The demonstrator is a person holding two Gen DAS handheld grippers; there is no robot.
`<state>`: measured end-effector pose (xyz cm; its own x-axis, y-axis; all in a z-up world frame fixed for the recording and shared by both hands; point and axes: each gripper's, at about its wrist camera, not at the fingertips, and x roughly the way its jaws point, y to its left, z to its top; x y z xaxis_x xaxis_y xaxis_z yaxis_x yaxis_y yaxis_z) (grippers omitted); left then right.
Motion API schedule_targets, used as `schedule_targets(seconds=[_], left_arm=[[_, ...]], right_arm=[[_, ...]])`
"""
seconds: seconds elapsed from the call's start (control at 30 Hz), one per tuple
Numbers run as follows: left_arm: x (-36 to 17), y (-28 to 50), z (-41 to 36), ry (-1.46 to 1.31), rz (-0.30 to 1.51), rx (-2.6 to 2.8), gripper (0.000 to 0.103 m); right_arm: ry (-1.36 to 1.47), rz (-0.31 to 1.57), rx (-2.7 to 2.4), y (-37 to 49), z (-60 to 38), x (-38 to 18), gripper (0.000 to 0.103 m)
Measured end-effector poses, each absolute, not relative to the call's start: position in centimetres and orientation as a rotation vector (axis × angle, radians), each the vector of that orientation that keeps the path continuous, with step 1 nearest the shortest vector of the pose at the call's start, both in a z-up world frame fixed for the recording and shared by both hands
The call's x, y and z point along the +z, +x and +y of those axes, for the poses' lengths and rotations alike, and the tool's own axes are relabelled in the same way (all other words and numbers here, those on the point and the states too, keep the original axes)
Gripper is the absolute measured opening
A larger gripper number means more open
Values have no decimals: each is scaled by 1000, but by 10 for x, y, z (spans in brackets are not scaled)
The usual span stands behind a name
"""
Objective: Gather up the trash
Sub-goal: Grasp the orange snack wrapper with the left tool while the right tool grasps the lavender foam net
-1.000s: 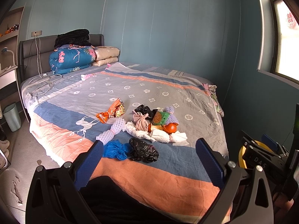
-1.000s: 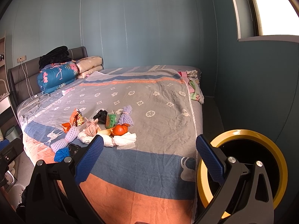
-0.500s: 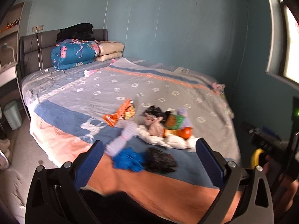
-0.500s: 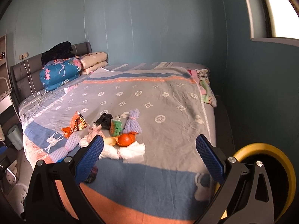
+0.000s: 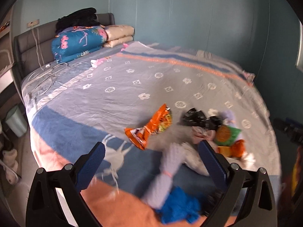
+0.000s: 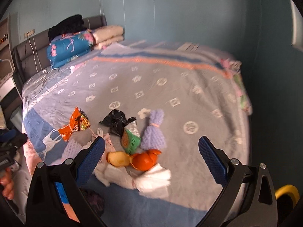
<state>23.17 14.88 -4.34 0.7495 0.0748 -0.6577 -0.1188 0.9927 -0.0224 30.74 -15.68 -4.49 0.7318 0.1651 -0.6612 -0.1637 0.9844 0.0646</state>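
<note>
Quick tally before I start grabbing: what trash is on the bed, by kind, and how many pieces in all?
Snack packets: 2 (orange packet, green packet)
Black bags: 2 (far black bag, near black bag)
Foam nets: 2 (far foam net, near foam net)
Orange peel: 1
White paper bundle: 1
Pink bag: 1
Blue bundle: 1
Total: 10

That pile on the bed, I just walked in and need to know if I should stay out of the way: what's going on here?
A person is collecting trash with a gripper in each hand. The left gripper and right gripper are both open and empty, poised over the litter on the bed. Nothing is picked up yet: the orange snack bag, orange peel, white tissue, black bag and blue wad all lie on the cover.
</note>
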Motion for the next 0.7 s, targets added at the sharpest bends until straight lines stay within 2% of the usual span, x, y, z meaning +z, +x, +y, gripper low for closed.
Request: schedule_targets(seconds=[0.27, 0.43, 0.7], left_arm=[[-72, 301, 167, -22, 753, 74, 95], [-98, 342, 174, -6, 843, 28, 95], [-125, 380, 172, 76, 897, -17, 95]], right_arm=[[62, 928, 224, 404, -150, -86, 95], [60, 1026, 240, 445, -145, -117, 95], [19, 1064, 227, 472, -131, -144, 94]])
